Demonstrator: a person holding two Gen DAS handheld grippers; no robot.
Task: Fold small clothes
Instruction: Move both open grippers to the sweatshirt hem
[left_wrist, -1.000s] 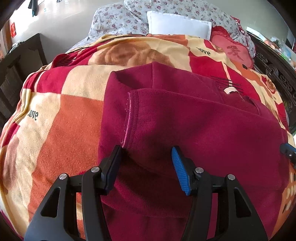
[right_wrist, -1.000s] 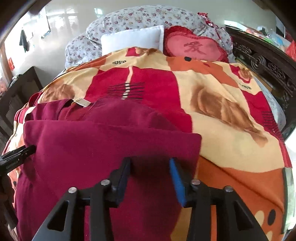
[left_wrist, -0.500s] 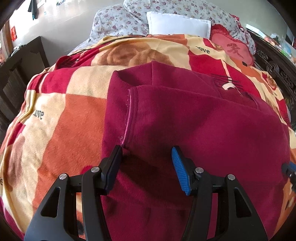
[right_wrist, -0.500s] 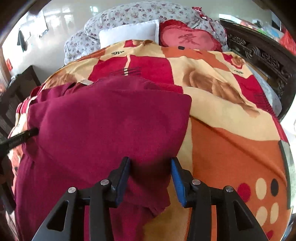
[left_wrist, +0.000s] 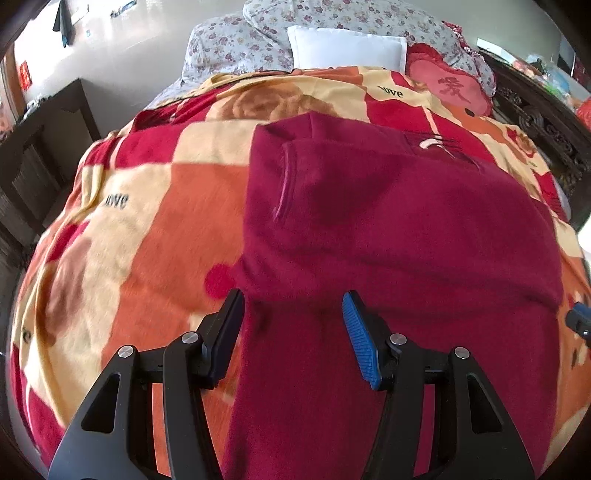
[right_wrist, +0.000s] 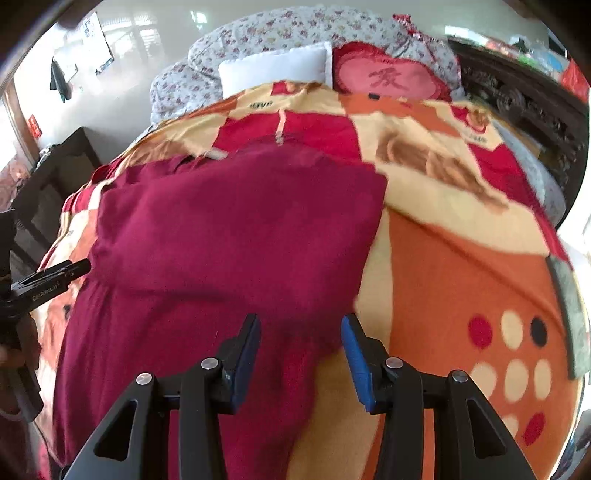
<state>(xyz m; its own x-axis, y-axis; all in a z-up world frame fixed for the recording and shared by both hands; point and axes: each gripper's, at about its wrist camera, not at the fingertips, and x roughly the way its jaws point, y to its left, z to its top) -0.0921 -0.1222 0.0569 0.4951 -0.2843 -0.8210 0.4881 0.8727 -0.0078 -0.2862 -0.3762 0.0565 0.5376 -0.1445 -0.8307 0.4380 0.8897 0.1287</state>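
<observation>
A maroon garment (left_wrist: 388, 229) lies folded over on the patterned blanket (left_wrist: 147, 221) of the bed. The left gripper (left_wrist: 293, 325), at 6 o'clock, has its jaws released above the cloth. The right gripper (right_wrist: 301, 347) is likewise unclenched over the garment's 5 o'clock edge.

Both wrist cameras sit just behind their own fingers, close above the bed, angled steeply down and forward toward the far pillows. The left view hangs over the near left edge of the dark red garment (left_wrist: 406, 229), the right view over its near right edge. They share that garment (right_wrist: 229, 236), the patterned blanket (left_wrist: 155, 236) and the white pillow (right_wrist: 273, 66), and each catches the other gripper at its rim.
</observation>
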